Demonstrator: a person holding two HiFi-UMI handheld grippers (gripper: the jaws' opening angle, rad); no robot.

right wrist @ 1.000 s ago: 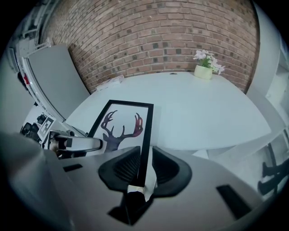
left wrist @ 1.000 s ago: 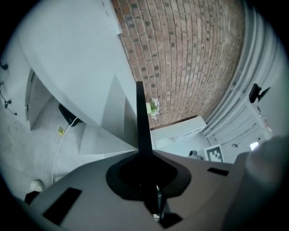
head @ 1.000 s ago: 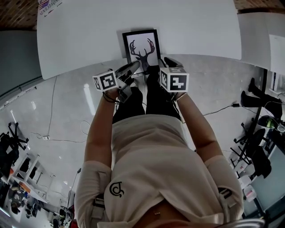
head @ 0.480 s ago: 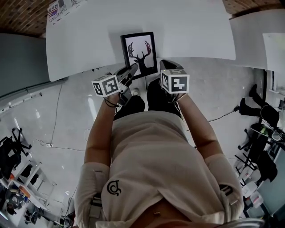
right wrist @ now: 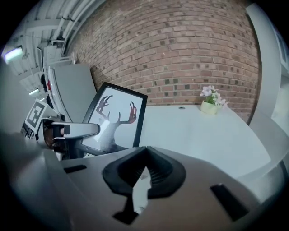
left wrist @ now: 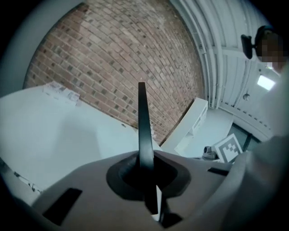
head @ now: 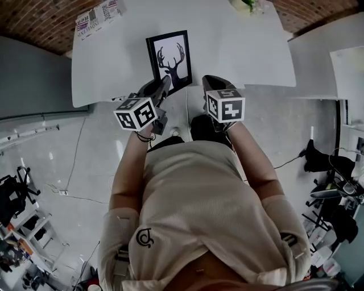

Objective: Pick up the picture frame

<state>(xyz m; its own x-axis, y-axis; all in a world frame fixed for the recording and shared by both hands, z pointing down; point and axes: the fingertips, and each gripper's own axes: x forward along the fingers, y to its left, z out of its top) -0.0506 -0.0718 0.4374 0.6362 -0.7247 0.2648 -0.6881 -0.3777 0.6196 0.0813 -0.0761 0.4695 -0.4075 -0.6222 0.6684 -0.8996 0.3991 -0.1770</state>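
The picture frame (head: 169,59) is black-edged with a deer's head and antlers on white. My left gripper (head: 163,86) is shut on its lower left corner and holds it tilted above the near edge of the white table (head: 244,51). The left gripper view shows the frame (left wrist: 143,126) edge-on as a thin black bar between the shut jaws of that gripper (left wrist: 148,159). My right gripper (head: 211,83) is shut on nothing, just right of the frame and apart from it. The right gripper view has this gripper (right wrist: 145,151) low in the middle, with the frame (right wrist: 116,118) and the left gripper (right wrist: 74,131) at left.
A small pot of flowers (right wrist: 209,104) stands at the table's far side by the brick wall (right wrist: 180,49). Printed papers (head: 99,17) lie at the far left corner. A second white table (head: 341,62) is at the right. Cables run over the floor.
Both grippers have risen. The frame has come up off the table in the left gripper and tilted. The right gripper now sits apart from the frame's lower right corner.
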